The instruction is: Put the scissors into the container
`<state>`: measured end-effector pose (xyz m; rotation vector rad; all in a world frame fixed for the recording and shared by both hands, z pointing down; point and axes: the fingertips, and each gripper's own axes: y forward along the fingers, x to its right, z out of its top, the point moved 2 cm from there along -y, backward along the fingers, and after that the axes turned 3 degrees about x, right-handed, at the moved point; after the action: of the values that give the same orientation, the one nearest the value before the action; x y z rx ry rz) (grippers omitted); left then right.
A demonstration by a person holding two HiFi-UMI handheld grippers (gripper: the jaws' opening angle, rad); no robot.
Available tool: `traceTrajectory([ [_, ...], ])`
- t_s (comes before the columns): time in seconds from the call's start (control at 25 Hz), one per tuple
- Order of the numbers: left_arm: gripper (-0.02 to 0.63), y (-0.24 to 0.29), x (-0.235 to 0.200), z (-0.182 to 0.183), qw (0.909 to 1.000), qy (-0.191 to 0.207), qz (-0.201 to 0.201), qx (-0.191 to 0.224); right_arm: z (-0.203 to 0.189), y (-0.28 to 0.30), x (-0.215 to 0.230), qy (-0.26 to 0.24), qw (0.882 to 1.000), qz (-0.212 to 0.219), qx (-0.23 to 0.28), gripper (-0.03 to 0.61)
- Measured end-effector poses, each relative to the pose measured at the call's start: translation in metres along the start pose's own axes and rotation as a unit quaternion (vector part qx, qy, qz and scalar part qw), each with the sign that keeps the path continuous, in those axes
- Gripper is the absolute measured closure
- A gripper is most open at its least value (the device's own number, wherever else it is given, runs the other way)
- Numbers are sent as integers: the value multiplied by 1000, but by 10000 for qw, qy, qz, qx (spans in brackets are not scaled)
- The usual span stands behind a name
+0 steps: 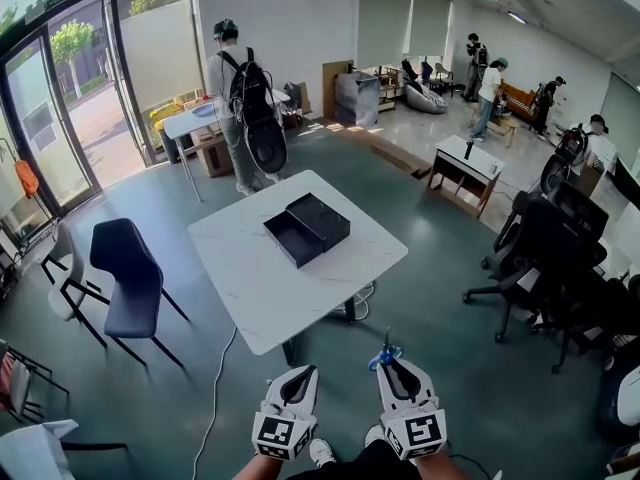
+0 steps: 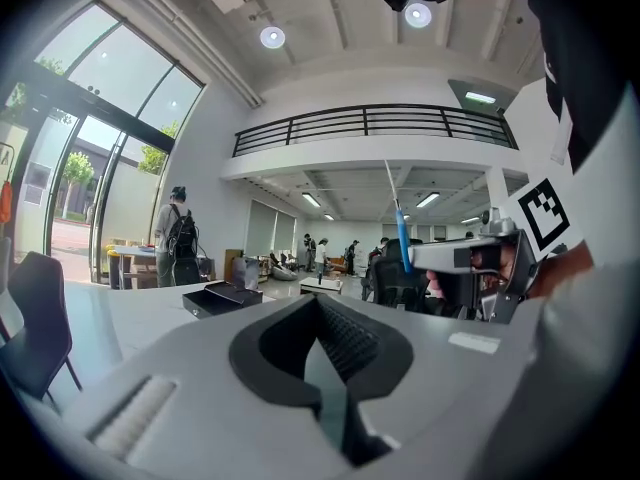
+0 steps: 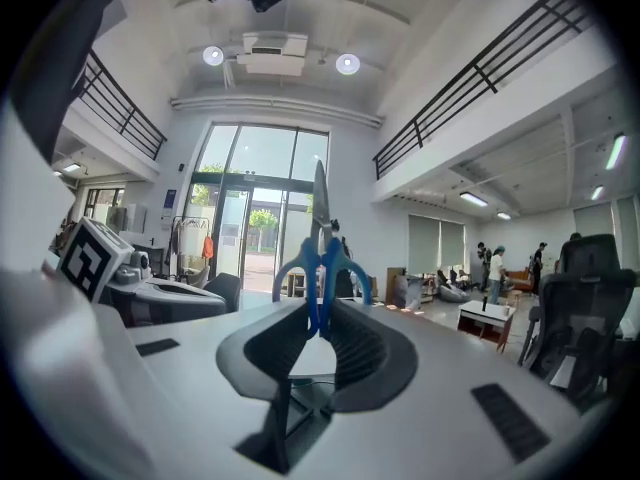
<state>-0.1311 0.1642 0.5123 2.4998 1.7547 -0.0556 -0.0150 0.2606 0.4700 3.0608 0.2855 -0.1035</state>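
The right gripper (image 1: 390, 364) clamped blue-handled steel scissors (image 3: 322, 268), blades forward. The open black box container (image 1: 305, 230) sat well ahead-left on the white worktop (image 1: 262, 293). The left gripper (image 1: 301, 374) was closed and empty.

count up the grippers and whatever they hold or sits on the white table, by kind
grippers: 2 (left gripper shut on nothing, right gripper shut on the scissors)
scissors: 1, blue handles, blades pointing up
black container: 1, lying open on the white table
total: 4
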Motion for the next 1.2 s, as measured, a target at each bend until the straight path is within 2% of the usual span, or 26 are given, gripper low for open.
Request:
traceTrajectory([
  [0.12, 604, 3, -3, -1, 9999, -117, 37, 46, -4, 6, 5, 41, 9999, -3, -98, 506],
  [0.52, 604, 40, -3, -2, 9997, -27, 192, -153, -13, 44, 41, 199, 9993, 185, -274, 506],
  [0.92, 604, 105, -7, -9, 9979, 84, 533, -358, -24, 87, 97, 227, 9971, 645, -324, 506],
  [1.2, 604, 146, -5, 0, 9958, -22, 854, -342, -23, 114, 134, 260, 9941, 1015, -284, 506],
])
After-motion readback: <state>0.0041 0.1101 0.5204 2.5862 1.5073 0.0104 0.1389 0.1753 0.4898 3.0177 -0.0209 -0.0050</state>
